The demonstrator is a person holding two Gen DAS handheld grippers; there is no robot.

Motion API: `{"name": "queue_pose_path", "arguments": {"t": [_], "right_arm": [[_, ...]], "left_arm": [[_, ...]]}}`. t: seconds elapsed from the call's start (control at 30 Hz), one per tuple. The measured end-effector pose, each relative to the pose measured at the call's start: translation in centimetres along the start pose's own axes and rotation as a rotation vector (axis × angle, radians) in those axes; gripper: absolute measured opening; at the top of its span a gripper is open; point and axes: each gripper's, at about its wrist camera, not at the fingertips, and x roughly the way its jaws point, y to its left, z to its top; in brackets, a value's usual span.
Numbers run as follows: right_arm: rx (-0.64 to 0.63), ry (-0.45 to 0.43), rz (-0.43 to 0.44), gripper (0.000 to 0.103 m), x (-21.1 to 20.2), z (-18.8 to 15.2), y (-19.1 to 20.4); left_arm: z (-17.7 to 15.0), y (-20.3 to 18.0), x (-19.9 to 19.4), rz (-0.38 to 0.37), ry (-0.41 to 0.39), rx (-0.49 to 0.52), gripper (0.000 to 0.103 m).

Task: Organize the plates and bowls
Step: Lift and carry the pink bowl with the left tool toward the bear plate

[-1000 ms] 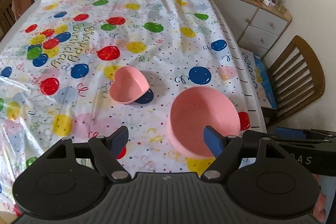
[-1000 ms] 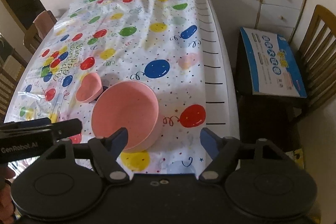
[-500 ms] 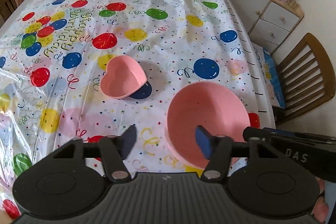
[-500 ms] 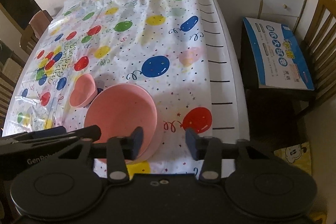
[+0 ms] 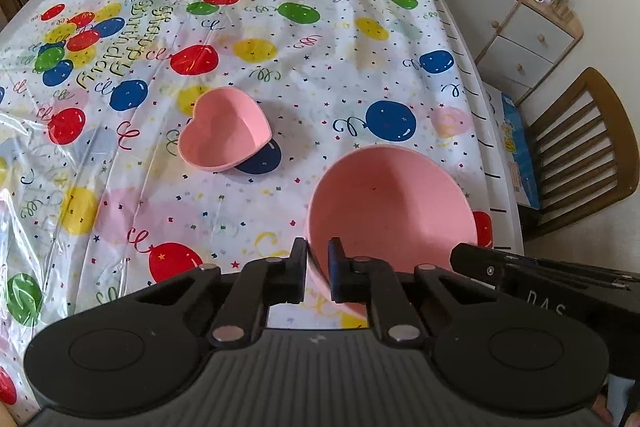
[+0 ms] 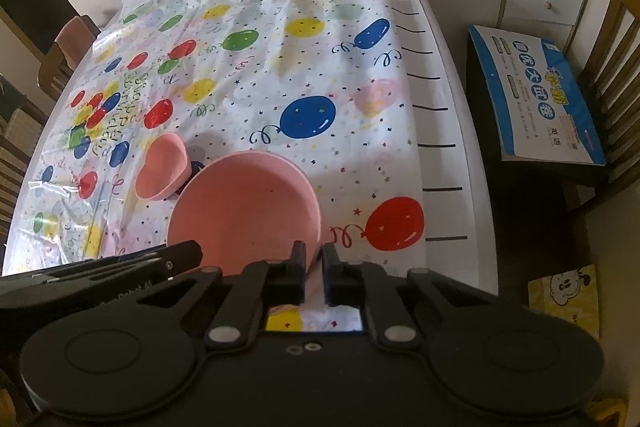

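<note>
Both grippers have just been closing and now pinch the round pink bowl by its near rim, left gripper on its left edge, right gripper on its right; uneven lifting could tilt it or let the thin rim slip; the heart-shaped bowl sits apart on the tablecloth.

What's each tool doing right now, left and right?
Left tool: closed on the near-left rim of the round pink bowl.
Right tool: closed on the same bowl's near-right rim.
</note>
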Motion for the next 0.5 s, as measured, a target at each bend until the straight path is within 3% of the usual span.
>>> {"name": "queue_pose_path", "arguments": {"t": [0.5], "right_arm": [[-0.039,-0.025,0.013,0.007,-3.4,-1.4,3.0]], "left_arm": [[-1.3,2.2,-4.5,-0.006,-0.020,0.006,0.010]]}}
